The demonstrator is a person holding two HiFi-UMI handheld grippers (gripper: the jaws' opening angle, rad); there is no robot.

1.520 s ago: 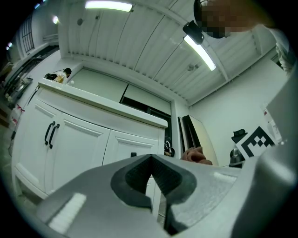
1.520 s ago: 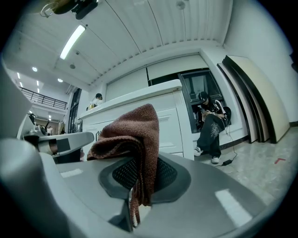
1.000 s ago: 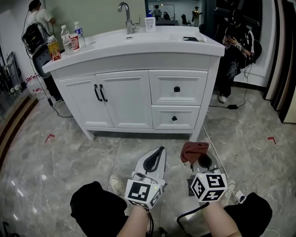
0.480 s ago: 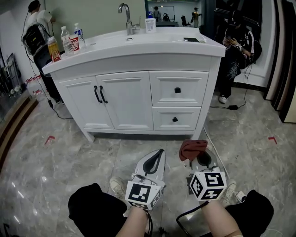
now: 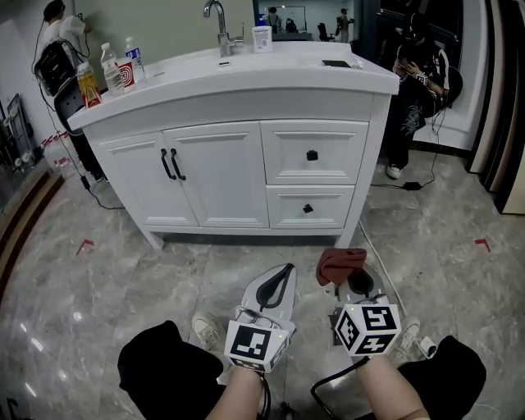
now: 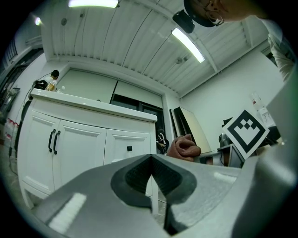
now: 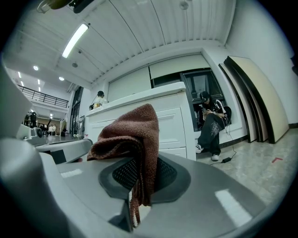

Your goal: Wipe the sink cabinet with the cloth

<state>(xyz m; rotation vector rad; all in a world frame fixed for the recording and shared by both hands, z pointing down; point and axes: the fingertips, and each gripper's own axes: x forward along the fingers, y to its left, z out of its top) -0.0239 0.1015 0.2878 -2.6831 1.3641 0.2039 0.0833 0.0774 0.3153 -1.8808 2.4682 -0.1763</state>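
Note:
The white sink cabinet (image 5: 238, 164) stands ahead of me on the marble floor, with two doors at its left and two drawers (image 5: 312, 156) at its right. My right gripper (image 5: 349, 275) is shut on a reddish-brown cloth (image 5: 340, 264), which bunches over the jaws in the right gripper view (image 7: 130, 139). My left gripper (image 5: 283, 273) is shut with nothing in it; its jaw tips meet in the left gripper view (image 6: 151, 160), where the cabinet (image 6: 79, 139) and the cloth (image 6: 184, 148) also show. Both grippers hang low, well short of the cabinet front.
On the countertop stand a faucet (image 5: 217, 20), bottles and a cup (image 5: 107, 70) at the left, and a dark flat item (image 5: 336, 63) at the right. A person (image 5: 414, 82) sits right of the cabinet, another (image 5: 57, 57) stands at its left. A cable (image 5: 402, 187) runs along the floor.
The view has shifted a little closer to the cabinet. Both grippers and the cloth keep almost the same place in the view.

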